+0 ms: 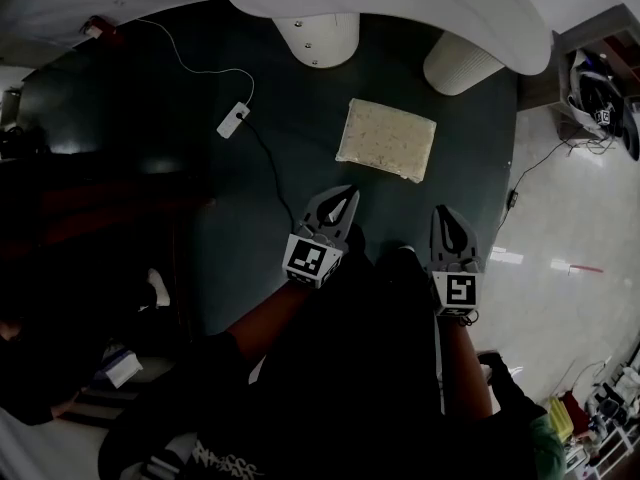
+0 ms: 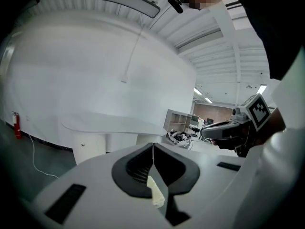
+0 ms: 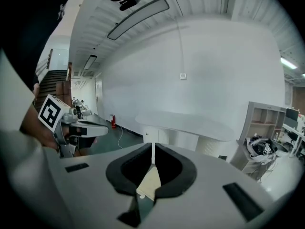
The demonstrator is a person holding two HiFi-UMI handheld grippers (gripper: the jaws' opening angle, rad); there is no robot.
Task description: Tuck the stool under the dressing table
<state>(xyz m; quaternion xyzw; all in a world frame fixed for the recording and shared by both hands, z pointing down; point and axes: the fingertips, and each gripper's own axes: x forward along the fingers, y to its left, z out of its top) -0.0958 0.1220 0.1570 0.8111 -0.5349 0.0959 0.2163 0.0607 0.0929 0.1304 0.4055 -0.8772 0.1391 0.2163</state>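
The stool (image 1: 387,140) has a flat beige rectangular top and stands on the dark carpet in front of the white dressing table (image 1: 400,3). Two white round pedestals (image 1: 318,36) carry the table top. My left gripper (image 1: 340,200) and right gripper (image 1: 443,213) hover side by side just short of the stool, both shut with nothing in them. In the left gripper view the shut jaws (image 2: 152,144) point at the dressing table (image 2: 109,123), and the right gripper (image 2: 228,130) shows at the right. From the right gripper (image 3: 152,149), the table (image 3: 181,120) lies ahead.
A white power adapter (image 1: 233,119) with its cable lies on the carpet left of the stool. A red fire extinguisher (image 1: 98,28) stands by the wall at the far left. A shelf with a helmet (image 1: 600,88) stands at the right, over pale tiled floor (image 1: 570,268).
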